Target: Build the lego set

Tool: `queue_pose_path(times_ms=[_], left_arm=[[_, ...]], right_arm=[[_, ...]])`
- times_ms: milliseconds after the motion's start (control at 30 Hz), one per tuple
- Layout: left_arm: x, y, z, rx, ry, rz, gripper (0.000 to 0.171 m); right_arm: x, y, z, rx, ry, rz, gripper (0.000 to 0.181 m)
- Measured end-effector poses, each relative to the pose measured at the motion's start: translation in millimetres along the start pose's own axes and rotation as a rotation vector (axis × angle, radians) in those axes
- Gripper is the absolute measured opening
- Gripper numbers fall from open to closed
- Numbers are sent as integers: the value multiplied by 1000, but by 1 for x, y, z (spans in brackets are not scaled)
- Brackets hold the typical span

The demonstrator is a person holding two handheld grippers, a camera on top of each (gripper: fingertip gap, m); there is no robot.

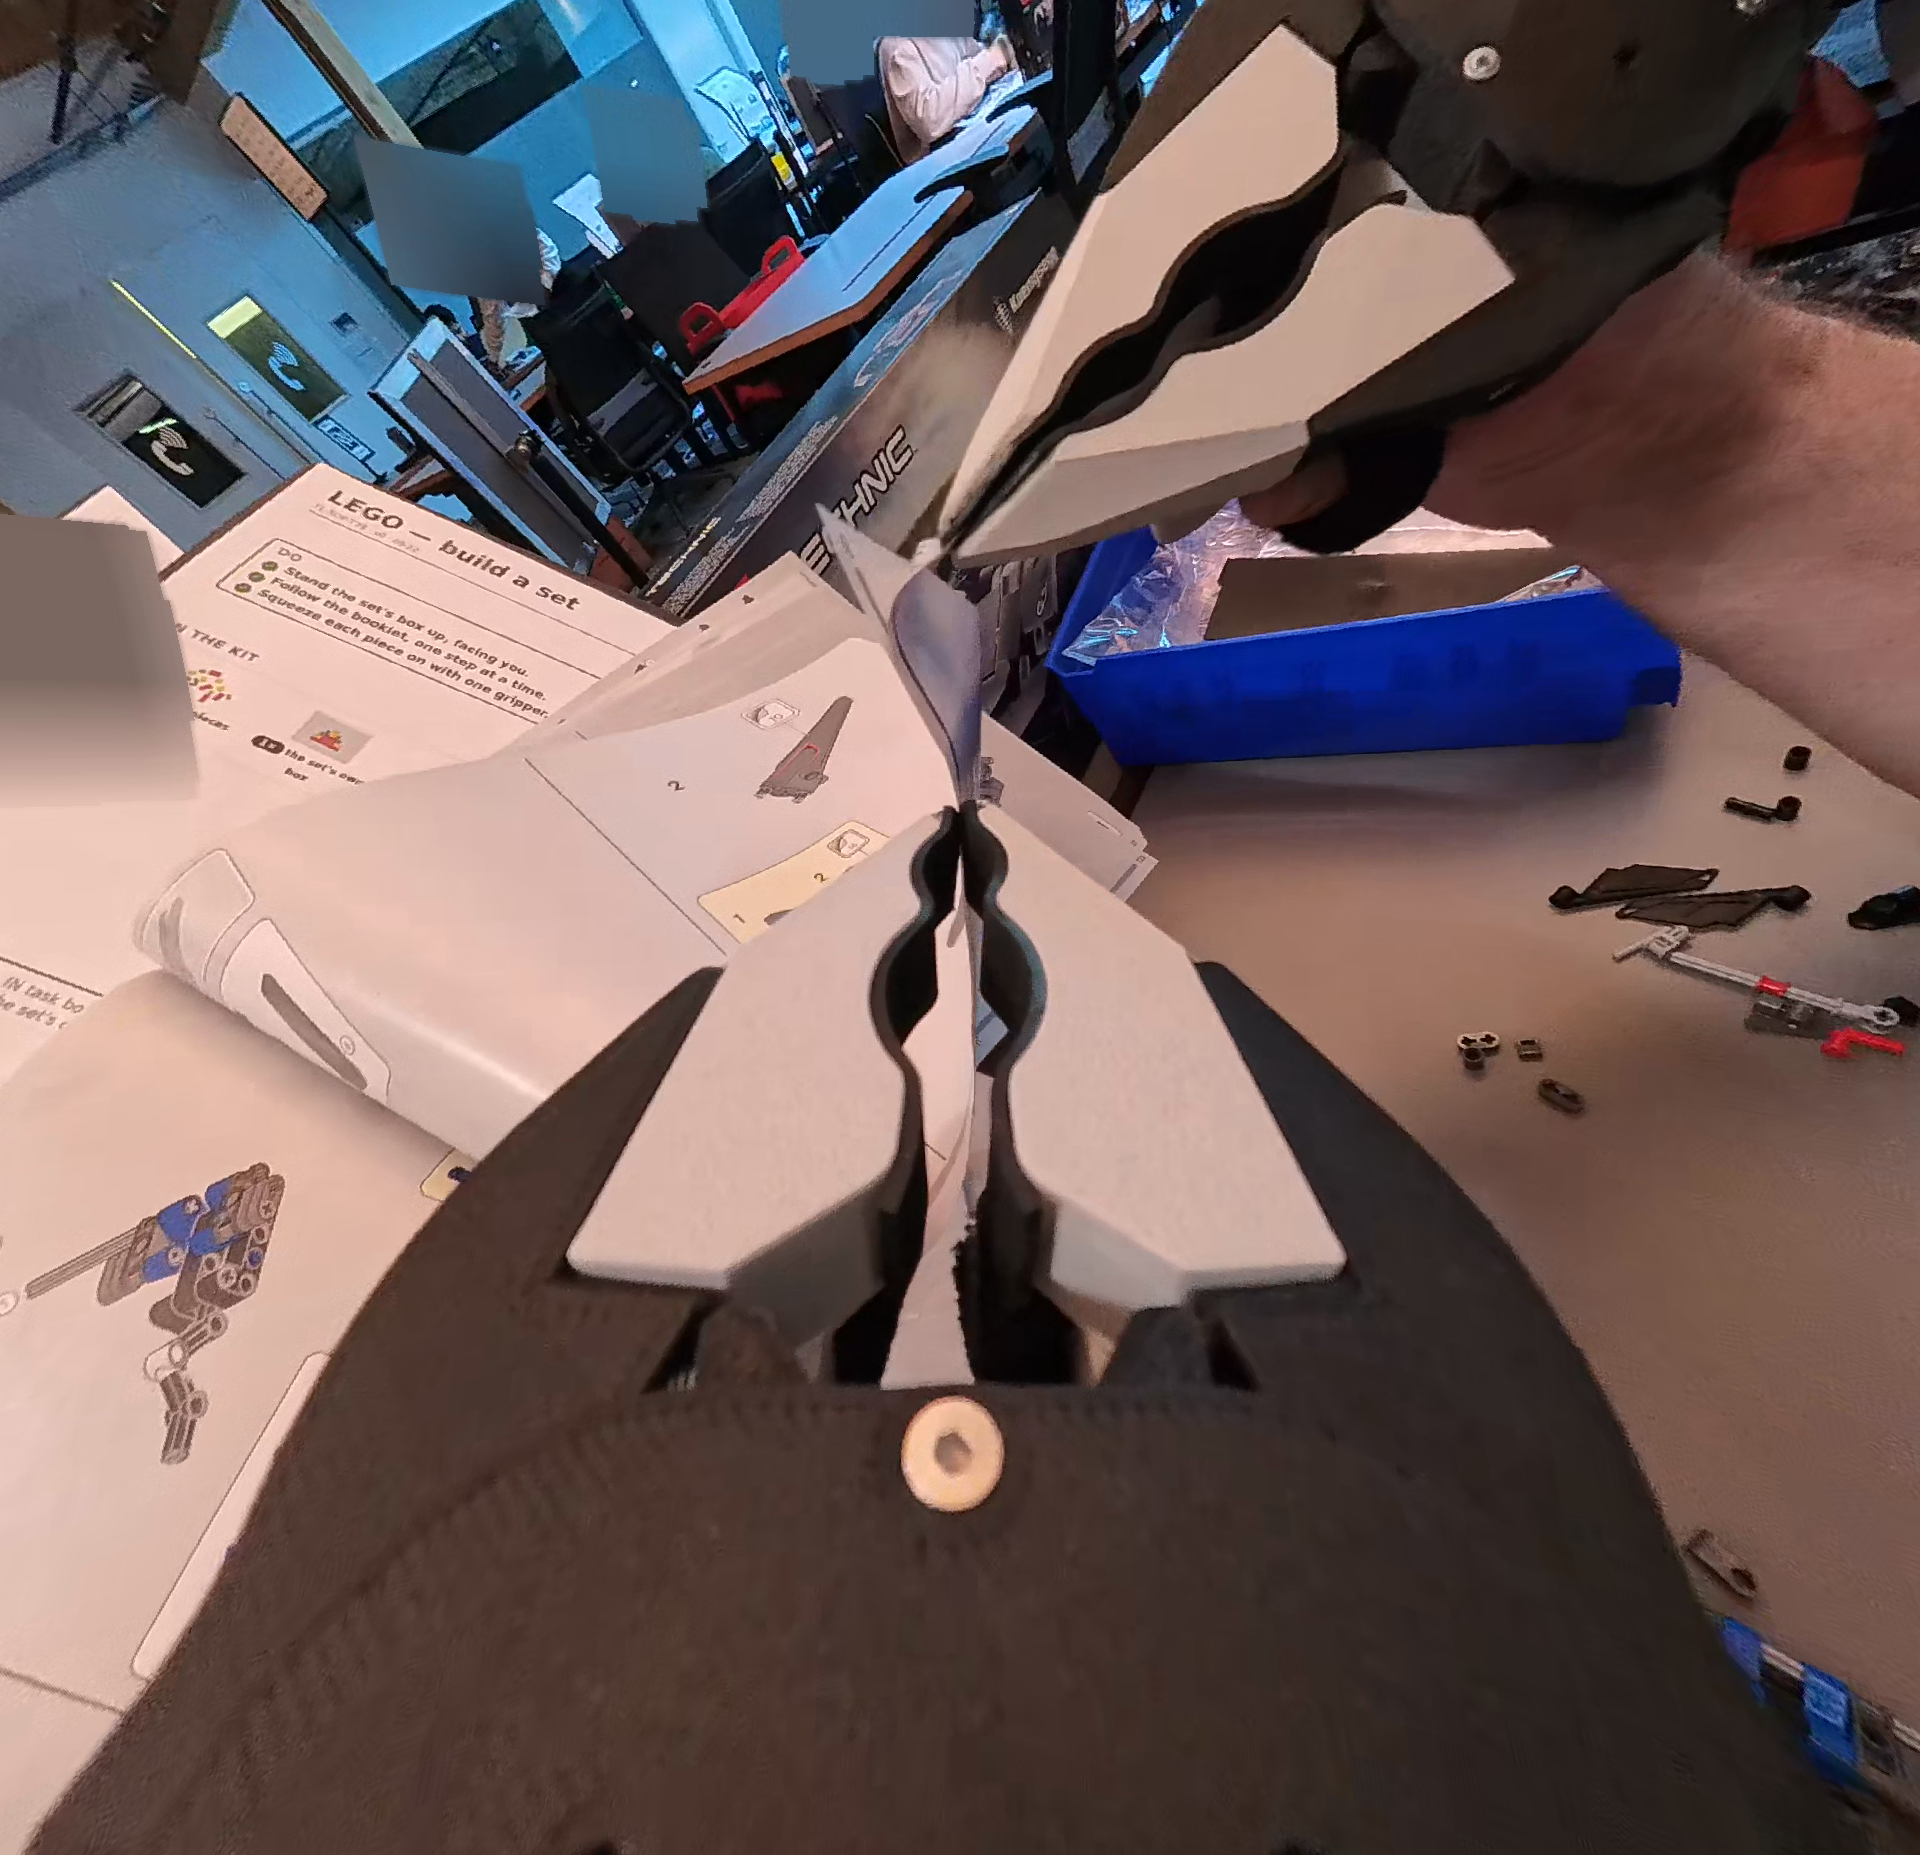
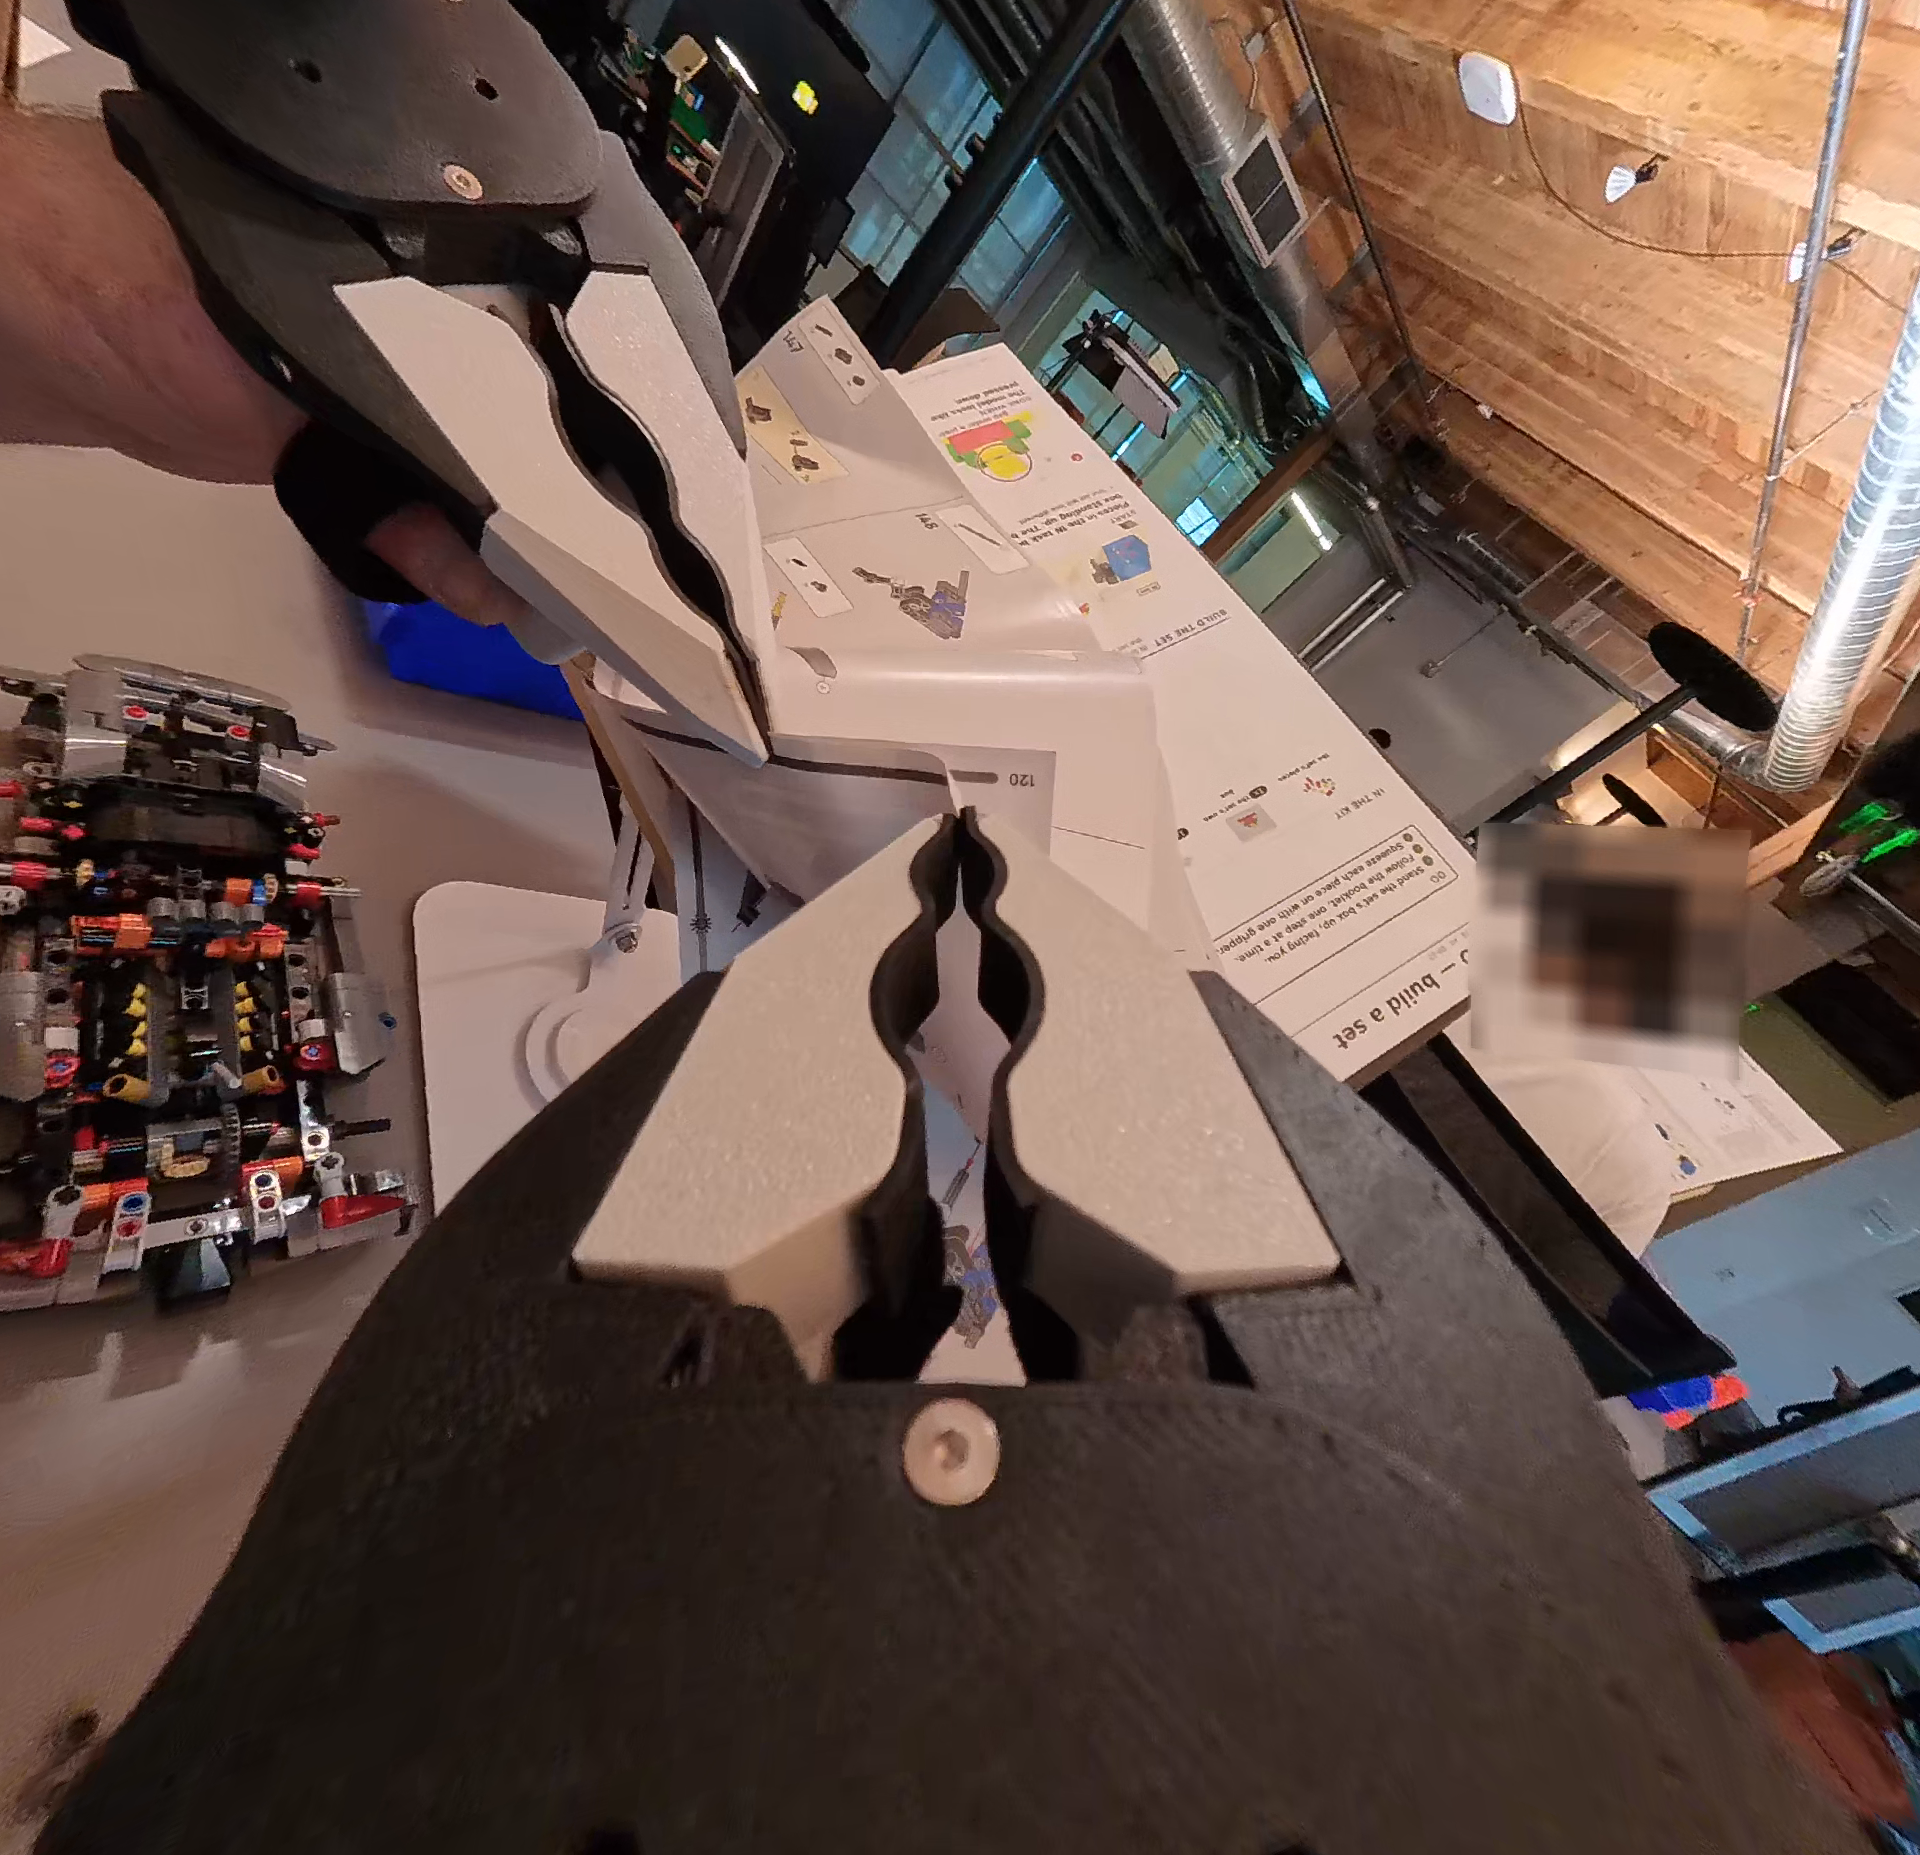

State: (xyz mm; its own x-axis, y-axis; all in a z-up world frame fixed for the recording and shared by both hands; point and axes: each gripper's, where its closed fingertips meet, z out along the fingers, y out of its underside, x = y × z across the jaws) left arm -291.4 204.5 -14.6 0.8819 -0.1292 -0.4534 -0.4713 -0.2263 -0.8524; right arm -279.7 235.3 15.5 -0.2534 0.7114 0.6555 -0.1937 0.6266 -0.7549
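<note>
Two grippers turning a booklet page

Left gripper (image 1: 961,818) and right gripper (image 2: 961,818) are both pinching one raised page (image 1: 940,662); model (image 2: 177,984) is sitting at nine o'clock.

1. Left gripper (image 1: 961,829), grey fingers on a black body, is pinched tight on a thin upright page (image 1: 940,662) of the open white instruction booklet (image 1: 499,870).
2. Right gripper (image 1: 935,548) nips that page's top edge.
3. Blue plastic bin (image 1: 1351,693) sits behind, small dark loose lego bits (image 1: 1683,901) scattered on the grey table (image 1: 1351,974).

Half-built, multicoloured lego model (image 2: 177,984) flat on the grey table, booklet (image 1: 582,870) open.
</note>
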Motion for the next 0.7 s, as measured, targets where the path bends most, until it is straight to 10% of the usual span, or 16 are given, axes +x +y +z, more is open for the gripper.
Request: queue_pose_path(times_ms=[467,700], left_arm=[[1,-22,0,-10,157,-95,27],[2,-24,16,-52,285,-245,9]], right_arm=[[-24,1,1,12,-146,1,0],[-30,-2,0,13,-169,-24,0]])
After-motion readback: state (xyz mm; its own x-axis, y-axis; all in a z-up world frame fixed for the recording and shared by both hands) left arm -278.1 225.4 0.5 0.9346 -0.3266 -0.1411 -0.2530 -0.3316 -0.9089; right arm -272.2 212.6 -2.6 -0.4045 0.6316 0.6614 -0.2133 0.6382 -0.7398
